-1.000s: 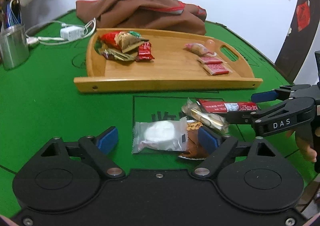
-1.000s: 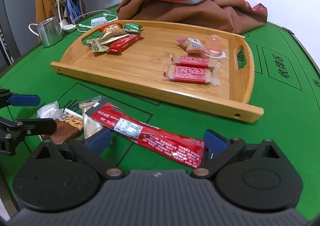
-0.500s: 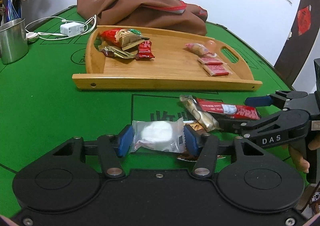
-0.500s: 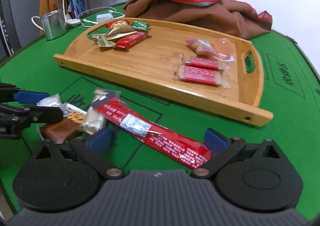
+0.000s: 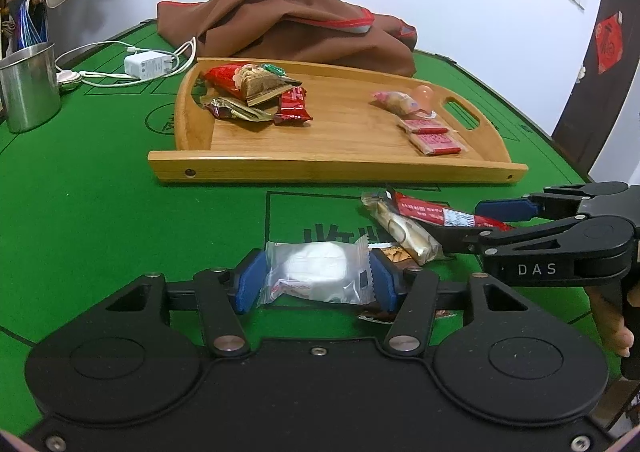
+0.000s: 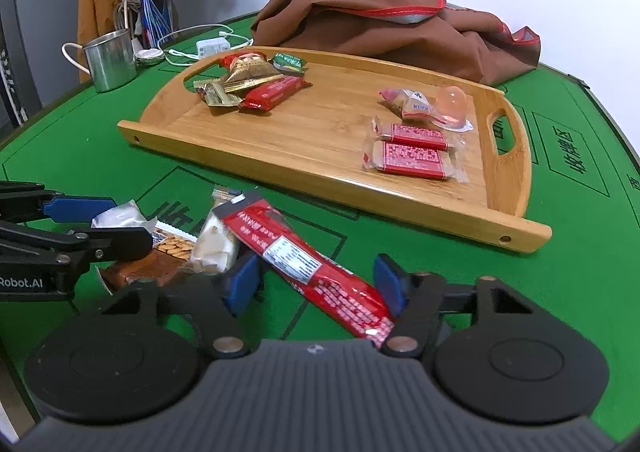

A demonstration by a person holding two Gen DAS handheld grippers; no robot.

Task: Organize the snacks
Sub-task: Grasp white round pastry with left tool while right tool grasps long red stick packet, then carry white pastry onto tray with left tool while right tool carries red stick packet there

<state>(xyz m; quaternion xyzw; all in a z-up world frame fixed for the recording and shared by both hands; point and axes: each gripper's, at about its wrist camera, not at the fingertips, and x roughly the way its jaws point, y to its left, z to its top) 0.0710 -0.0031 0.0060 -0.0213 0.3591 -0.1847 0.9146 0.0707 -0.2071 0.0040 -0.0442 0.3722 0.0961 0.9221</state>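
Observation:
My left gripper (image 5: pixel 314 280) is shut on a clear packet with a white cake (image 5: pixel 316 270) on the green table. My right gripper (image 6: pixel 316 284) has closed in around a long red snack bar (image 6: pixel 304 264), its pads close to the wrapper's sides; contact is unclear. A gold-wrapped bar (image 5: pixel 404 232) and a brown almond bar (image 6: pixel 160 256) lie between the two grippers. The wooden tray (image 5: pixel 336 168) stands beyond, with several snacks at its left end (image 5: pixel 256 92) and red packets at its right end (image 5: pixel 432 136).
A brown cloth bag (image 5: pixel 296 28) lies behind the tray. A steel mug (image 5: pixel 28 88) and a white charger with cable (image 5: pixel 146 64) are at the far left. The table edge runs close on the right.
My left gripper's jaws closed from wide open onto the white cake packet. My right gripper's jaws narrowed around the red bar in the last half second.

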